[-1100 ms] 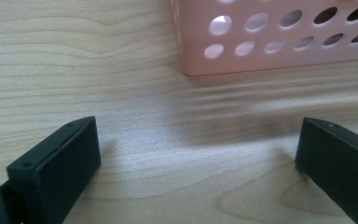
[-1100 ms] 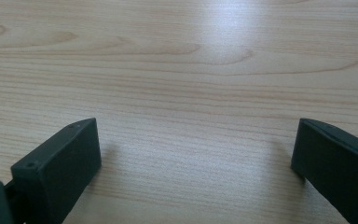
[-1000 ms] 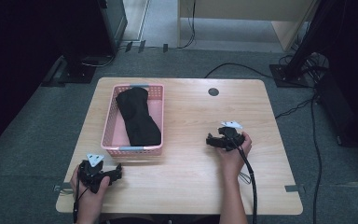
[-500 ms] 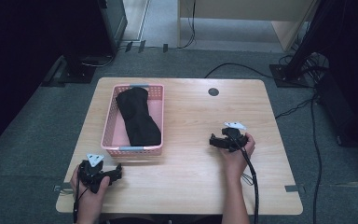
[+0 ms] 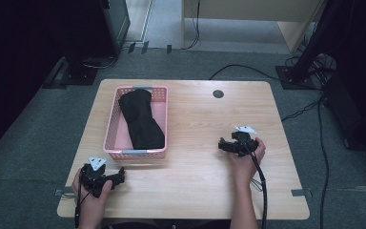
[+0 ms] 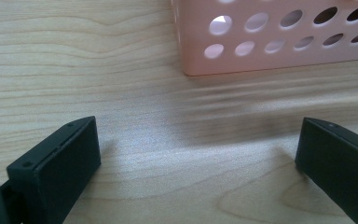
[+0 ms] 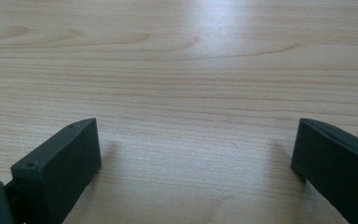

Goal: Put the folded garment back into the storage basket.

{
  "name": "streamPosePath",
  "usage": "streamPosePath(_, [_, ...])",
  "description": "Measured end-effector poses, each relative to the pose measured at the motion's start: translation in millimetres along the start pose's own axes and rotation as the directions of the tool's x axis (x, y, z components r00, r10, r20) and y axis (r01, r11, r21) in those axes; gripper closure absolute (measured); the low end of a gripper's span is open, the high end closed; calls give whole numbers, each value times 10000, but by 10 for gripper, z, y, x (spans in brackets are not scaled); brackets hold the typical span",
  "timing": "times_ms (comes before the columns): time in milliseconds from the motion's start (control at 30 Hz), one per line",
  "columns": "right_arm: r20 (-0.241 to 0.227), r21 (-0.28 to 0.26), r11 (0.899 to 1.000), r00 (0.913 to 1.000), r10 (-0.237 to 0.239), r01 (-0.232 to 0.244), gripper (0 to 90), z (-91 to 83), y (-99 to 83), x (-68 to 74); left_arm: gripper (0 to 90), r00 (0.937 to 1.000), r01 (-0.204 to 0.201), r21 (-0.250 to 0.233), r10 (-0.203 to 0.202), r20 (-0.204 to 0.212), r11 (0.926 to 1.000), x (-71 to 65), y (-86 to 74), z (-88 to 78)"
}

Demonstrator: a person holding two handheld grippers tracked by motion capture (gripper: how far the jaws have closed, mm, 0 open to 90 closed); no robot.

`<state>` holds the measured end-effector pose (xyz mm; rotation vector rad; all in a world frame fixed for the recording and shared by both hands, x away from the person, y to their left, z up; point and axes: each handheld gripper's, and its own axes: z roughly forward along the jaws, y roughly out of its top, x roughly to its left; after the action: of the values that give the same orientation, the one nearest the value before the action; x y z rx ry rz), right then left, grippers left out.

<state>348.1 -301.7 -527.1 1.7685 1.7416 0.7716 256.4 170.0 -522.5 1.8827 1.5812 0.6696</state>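
A pink perforated basket (image 5: 113,125) stands on the left half of the wooden table (image 5: 200,119), and a black folded cloth (image 5: 140,119) lies inside it. My left gripper (image 5: 120,175) rests on the table near the front left corner, just in front of the basket. Its jaws are wide apart with bare wood between them, and the left gripper view has the basket's corner (image 6: 270,42) close ahead. My right gripper (image 5: 222,144) rests on the right half of the table, pointing left. It is open too, with nothing between its jaws (image 7: 196,154).
A dark round grommet (image 5: 218,94) sits in the table near its far edge. Cables (image 5: 248,71) run over the grey carpet beyond the table, by dark equipment stands and a light wooden cabinet. A cable trails from the right gripper off the front edge.
My right gripper has slid a little to the right and toward the front of the table. The left gripper, basket and cloth have stayed where they were.
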Motion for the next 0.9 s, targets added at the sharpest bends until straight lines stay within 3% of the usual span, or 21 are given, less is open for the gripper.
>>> streamPosePath(900, [369, -21, 9994, 9987, 359, -358, 6, -89, -79, -286, 0, 10000, -3, 1, 3, 0, 10000, 0, 0, 0])
